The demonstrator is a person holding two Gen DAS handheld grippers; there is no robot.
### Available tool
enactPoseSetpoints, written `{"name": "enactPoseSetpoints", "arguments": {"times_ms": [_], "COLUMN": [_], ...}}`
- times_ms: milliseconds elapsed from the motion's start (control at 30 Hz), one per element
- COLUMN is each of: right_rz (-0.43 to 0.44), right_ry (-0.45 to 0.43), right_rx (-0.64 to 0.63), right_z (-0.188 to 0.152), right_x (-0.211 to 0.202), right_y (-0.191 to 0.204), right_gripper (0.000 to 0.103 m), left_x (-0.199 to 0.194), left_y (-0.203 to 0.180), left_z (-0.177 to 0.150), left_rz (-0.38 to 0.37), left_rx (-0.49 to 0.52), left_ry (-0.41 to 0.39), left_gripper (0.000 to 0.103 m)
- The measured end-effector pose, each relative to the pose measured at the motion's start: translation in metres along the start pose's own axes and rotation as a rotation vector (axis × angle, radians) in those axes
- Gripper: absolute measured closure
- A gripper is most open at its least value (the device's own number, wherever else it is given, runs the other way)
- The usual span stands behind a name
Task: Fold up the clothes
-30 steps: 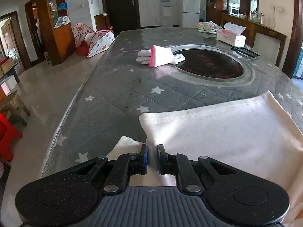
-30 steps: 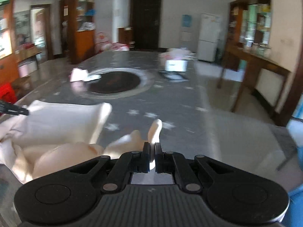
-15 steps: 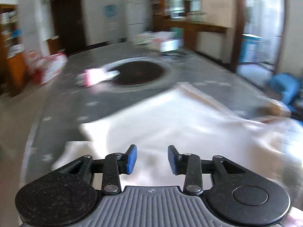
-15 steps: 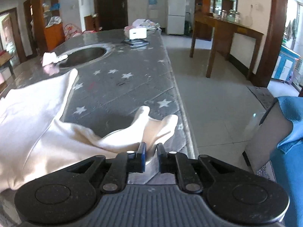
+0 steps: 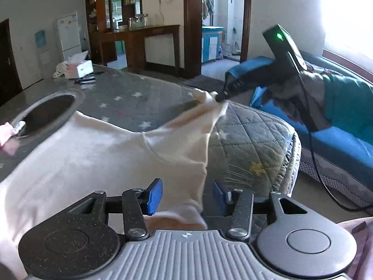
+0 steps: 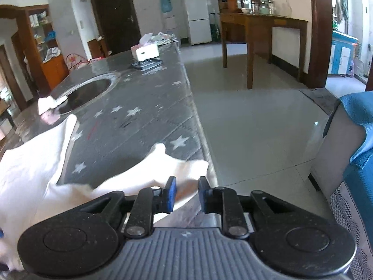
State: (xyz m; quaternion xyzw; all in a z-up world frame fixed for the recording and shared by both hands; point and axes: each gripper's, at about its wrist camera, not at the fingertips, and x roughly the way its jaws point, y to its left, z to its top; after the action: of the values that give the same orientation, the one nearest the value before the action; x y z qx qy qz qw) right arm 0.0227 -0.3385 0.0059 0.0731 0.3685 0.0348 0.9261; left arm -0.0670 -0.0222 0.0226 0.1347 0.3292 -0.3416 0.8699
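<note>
A cream garment (image 5: pixel 98 154) lies spread on the grey star-patterned table cover (image 5: pixel 244 144). My left gripper (image 5: pixel 187 194) is open, low over the garment's near edge, with a fold of cloth between its blue pads (image 5: pixel 155 194) but not clamped. My right gripper shows in the left wrist view (image 5: pixel 221 96) at the garment's far sleeve tip near the table's right edge. In the right wrist view the right gripper (image 6: pixel 186 194) is open, with the cream sleeve (image 6: pixel 163 165) lying slack under and ahead of it at the table edge.
A dark round recess (image 6: pixel 84 93) sits mid-table with a white and pink glove (image 6: pixel 47 106) beside it. A tissue box (image 6: pixel 145 51) and a dark flat object (image 6: pixel 146 64) stand farther back. A blue sofa (image 5: pixel 338 135) lies right of the table. The table edge (image 6: pixel 200 135) drops to tiled floor.
Both grippers have opened: the left let go of the garment's corner and swung right along its near edge. The right released the sleeve, which now lies slack at the table edge.
</note>
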Motion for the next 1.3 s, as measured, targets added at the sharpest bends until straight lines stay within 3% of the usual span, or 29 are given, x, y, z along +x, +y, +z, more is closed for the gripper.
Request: {"name": "enactPoseSetpoints", "arguments": {"times_ms": [100,267,433,533,733,867,967,1033,1133,1300], "right_rz": [-0.010,-0.072,-0.163,-0.205,-0.090,-0.013,0.045,0.066,0.068,0.070], "right_ry": [-0.013,-0.056,-0.114,-0.112,-0.069,-0.041,-0.019,-0.001,0.026,0.030], "right_rx": [-0.008,-0.044,-0.096,-0.111,-0.170,-0.209,-0.238,-0.253,-0.262,-0.273], "right_z": [0.001,0.000,-0.004,-0.008,-0.008,-0.008,-0.008,-0.008,-0.009,-0.011], "right_x": [0.008,-0.002,-0.027,-0.034,-0.022,-0.014,-0.008,-0.002,0.009,0.010], "right_y": [-0.001,0.001,0.006,0.004,0.027,0.042,0.053,0.059,0.068,0.070], "right_gripper": [0.083,0.099,0.099,0.092,0.087,0.074,0.074,0.074,0.069,0.061], "left_x": [0.010,0.015,0.008,0.005,0.001,0.000,-0.010,-0.022,-0.044,-0.069], "left_y": [-0.005,-0.007,-0.006,-0.005,-0.005,-0.004,0.000,0.008,0.030,0.091], "left_z": [-0.004,-0.012,-0.017,-0.021,-0.023,-0.024,-0.022,-0.021,-0.020,-0.022], "left_rz": [0.002,-0.002,-0.025,-0.052,-0.076,-0.081,-0.073,-0.053,0.023,0.255], "left_rx": [0.003,-0.007,0.018,0.034,0.048,0.023,-0.012,-0.041,-0.100,-0.280], "left_ry": [0.029,0.057,0.050,0.049,0.049,0.045,0.020,-0.002,-0.045,-0.084], "left_gripper": [0.055,0.085,0.090,0.090,0.090,0.086,0.086,0.085,0.072,0.067]}}
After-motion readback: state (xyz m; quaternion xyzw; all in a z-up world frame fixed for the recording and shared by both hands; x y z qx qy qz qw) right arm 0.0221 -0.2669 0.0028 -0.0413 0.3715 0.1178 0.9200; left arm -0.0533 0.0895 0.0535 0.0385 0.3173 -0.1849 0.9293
